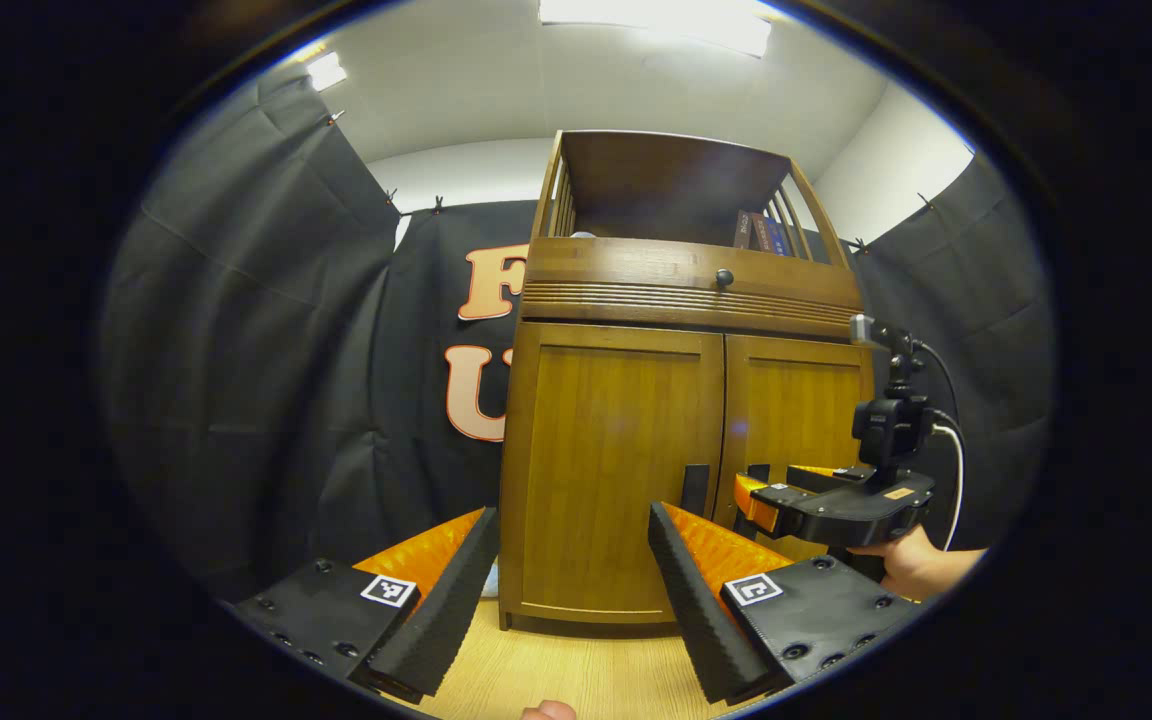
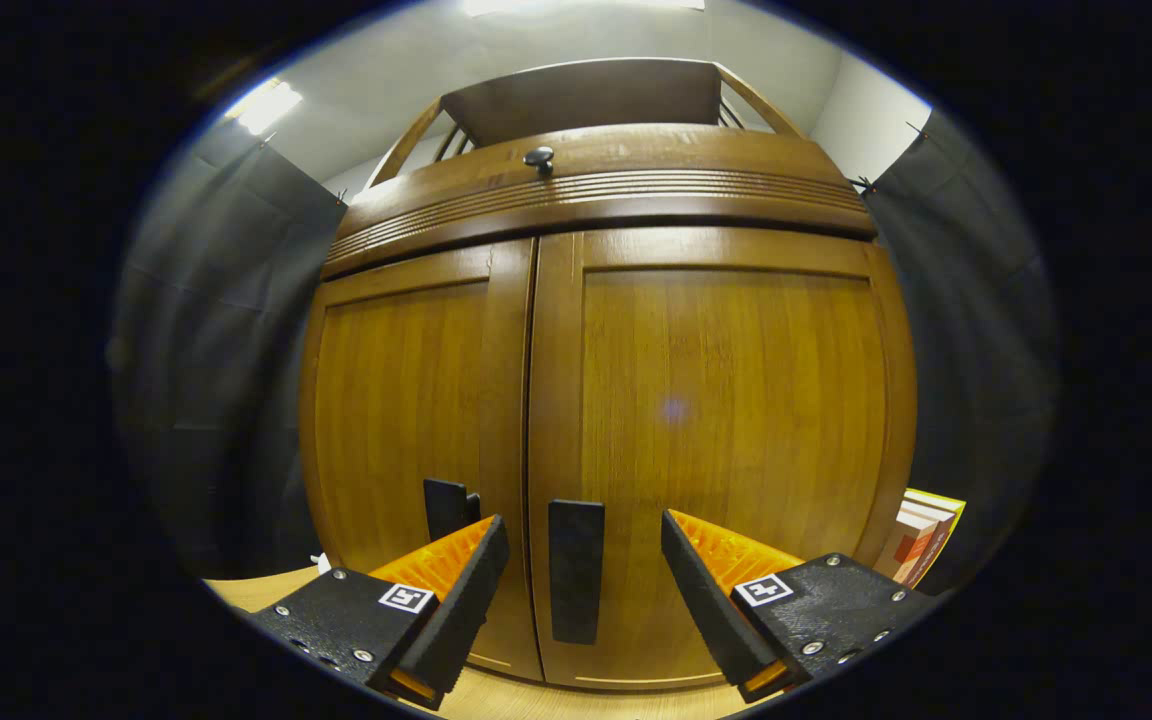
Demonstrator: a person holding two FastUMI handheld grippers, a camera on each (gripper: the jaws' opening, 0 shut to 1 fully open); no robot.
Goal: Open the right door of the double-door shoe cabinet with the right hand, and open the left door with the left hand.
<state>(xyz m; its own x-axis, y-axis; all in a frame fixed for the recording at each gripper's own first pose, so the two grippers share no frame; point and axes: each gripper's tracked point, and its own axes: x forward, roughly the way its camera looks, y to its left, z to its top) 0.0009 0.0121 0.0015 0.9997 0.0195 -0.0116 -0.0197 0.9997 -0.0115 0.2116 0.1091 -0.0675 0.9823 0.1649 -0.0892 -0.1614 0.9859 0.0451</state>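
- Standing shut on the counter, the shoe cabinet shows both doors closed.
- Right gripper: jaws spread wide, empty, flanking the right door's handle without touching.
- Left gripper: jaws wide, empty, before the left door.

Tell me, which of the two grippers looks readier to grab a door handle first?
The right gripper, likely. In the right gripper view its open fingers frame the right door's handle, close to the closed right door. The left gripper hangs farther back from the left door's handle.
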